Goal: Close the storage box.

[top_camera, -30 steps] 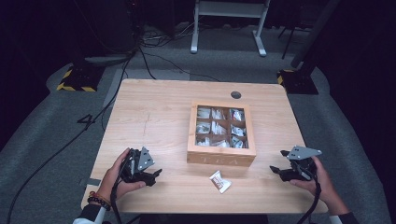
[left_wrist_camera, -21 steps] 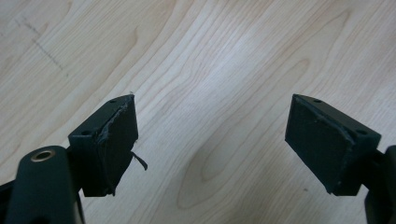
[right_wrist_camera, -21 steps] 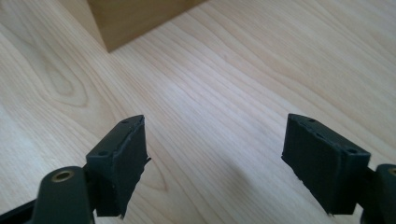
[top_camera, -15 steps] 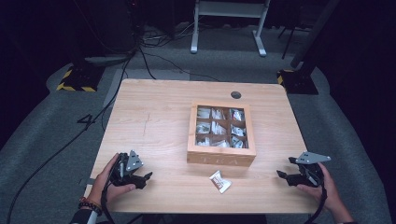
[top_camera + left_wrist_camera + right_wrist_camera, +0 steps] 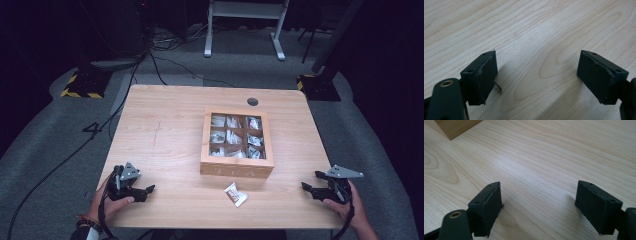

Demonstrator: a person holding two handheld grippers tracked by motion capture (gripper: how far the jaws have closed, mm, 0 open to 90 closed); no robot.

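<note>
A wooden box (image 5: 237,141) with a windowed lid sits at the table's middle right, and small packets lie in its compartments. One loose white packet (image 5: 235,194) lies on the table just in front of the box. My left gripper (image 5: 146,190) rests low at the table's front left corner, held by a hand. In the left gripper view my left gripper (image 5: 537,75) stands open over bare wood. My right gripper (image 5: 306,187) sits at the front right corner. In the right gripper view my right gripper (image 5: 537,203) is open too, with the box's corner (image 5: 456,127) at top left.
The light wooden table (image 5: 165,125) has a round cable hole (image 5: 252,101) near its far edge. Cables (image 5: 60,165) trail over the grey floor to the left. A white metal stand (image 5: 245,25) is behind the table.
Both hands have drawn back toward the table's front edge and come down lower. Box and loose packet have not moved.
</note>
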